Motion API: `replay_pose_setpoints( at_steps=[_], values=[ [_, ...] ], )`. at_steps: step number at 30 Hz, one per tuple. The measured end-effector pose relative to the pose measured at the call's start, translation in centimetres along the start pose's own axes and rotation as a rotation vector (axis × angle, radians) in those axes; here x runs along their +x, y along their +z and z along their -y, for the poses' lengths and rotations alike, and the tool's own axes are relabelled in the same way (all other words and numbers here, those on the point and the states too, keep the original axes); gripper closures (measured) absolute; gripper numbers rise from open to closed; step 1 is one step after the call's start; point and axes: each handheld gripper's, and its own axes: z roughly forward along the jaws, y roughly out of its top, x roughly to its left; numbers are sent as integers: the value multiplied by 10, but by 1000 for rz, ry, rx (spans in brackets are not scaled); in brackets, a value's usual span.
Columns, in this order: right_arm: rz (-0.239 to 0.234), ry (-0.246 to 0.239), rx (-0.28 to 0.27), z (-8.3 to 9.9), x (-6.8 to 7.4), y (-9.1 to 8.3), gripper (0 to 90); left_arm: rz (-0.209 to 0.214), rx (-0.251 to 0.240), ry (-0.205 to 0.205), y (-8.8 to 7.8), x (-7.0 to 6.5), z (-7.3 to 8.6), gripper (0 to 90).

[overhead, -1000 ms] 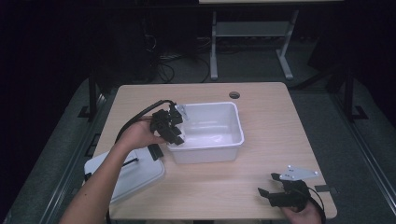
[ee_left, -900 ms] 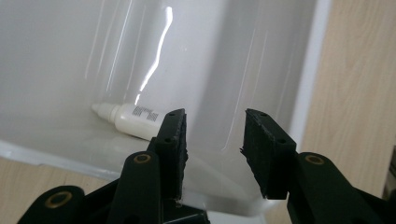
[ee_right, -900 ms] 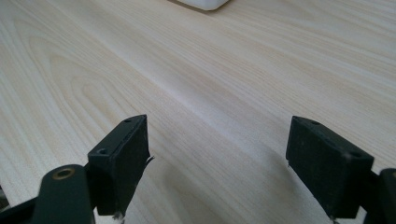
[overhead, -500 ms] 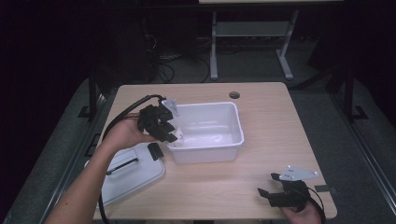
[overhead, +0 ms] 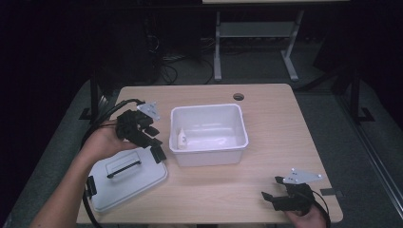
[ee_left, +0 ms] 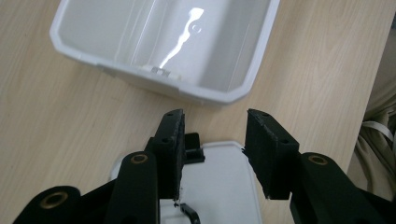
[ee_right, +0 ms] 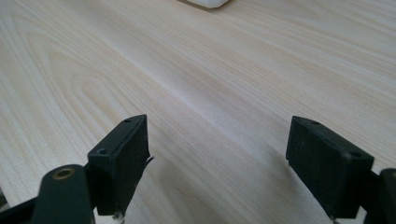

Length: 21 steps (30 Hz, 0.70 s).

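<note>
Hovering left gripper [overhead: 153, 142] unclenched, grasping nothing, beside the tub [overhead: 209, 154]. Risking clipping the tub's rim, jolting the small bottle [overhead: 182, 138] inside. Resting right gripper [overhead: 270, 198] unclenched too.

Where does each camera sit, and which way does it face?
High view: above the person's side, looking forward and down at the table; forearm, hands, both grippers.
Left gripper view: rides the left gripper, looking down at the white bin and lid.
Right gripper view: on the right gripper, low over tabletop.
Shared: bin.

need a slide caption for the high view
Left gripper open above the white lid, beside a white bin holding a small bottle; right gripper rests open.
</note>
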Motion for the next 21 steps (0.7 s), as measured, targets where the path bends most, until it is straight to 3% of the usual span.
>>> replay_pose_setpoints(
  at_steps=[21],
  values=[
    [13, 0, 5, -1, 0, 0, 207, -58, -38, -104, 3, 2, 74, 566]
  ],
)
